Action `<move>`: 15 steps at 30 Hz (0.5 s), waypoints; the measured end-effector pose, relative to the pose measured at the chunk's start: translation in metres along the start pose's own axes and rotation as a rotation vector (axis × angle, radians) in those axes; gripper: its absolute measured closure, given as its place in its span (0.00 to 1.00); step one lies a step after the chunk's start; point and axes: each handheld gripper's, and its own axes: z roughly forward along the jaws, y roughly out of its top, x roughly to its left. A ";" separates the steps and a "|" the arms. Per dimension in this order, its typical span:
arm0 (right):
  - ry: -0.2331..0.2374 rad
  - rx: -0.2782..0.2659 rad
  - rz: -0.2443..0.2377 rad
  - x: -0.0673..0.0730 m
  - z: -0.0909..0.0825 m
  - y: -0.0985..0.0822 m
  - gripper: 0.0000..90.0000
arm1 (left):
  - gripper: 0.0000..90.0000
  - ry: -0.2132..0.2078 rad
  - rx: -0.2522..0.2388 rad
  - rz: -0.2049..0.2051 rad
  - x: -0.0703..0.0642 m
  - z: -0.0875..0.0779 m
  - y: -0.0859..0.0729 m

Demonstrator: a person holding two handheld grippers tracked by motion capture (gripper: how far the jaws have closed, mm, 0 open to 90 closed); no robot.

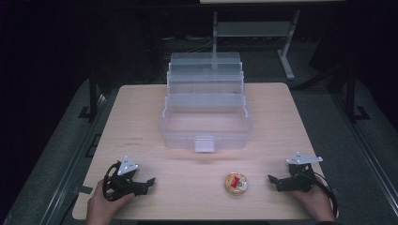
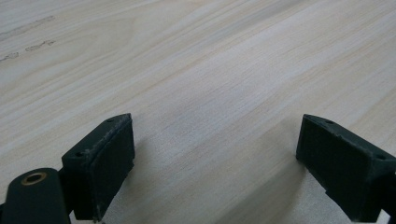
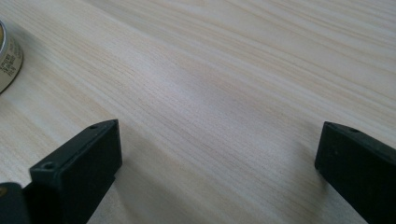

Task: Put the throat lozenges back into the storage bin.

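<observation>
Both hand-held grippers are resting on the bench (image 1: 141,108) with jaws gaping wide, the left hand-held gripper (image 1: 151,180) at the near left, the right hand-held gripper (image 1: 271,178) at the near right. The small round tin (image 1: 236,183) is sitting just left of the right one, untouched, near the clear plastic box (image 1: 205,126).

A: What is lying on the bench (image 1: 141,112)?
B: A round tin (image 1: 235,183) is sitting between the left gripper (image 1: 146,182) and right gripper (image 1: 273,180), nearer the right; a clear tiered box (image 1: 205,112) is standing open behind.
</observation>
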 end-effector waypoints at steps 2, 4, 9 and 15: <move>0.000 0.000 0.000 0.000 0.000 0.000 0.00 | 0.12 0.000 0.000 0.000 0.000 0.000 0.000; 0.000 0.000 0.000 0.000 0.000 0.000 0.00 | 0.12 0.000 0.000 0.000 0.000 0.000 0.000; 0.003 0.014 -0.004 0.000 0.000 0.002 0.00 | 0.12 0.000 0.000 0.000 0.000 0.000 0.000; 0.008 0.078 -0.011 -0.002 -0.002 0.007 0.00 | 0.12 0.001 -0.001 0.000 0.000 0.000 0.000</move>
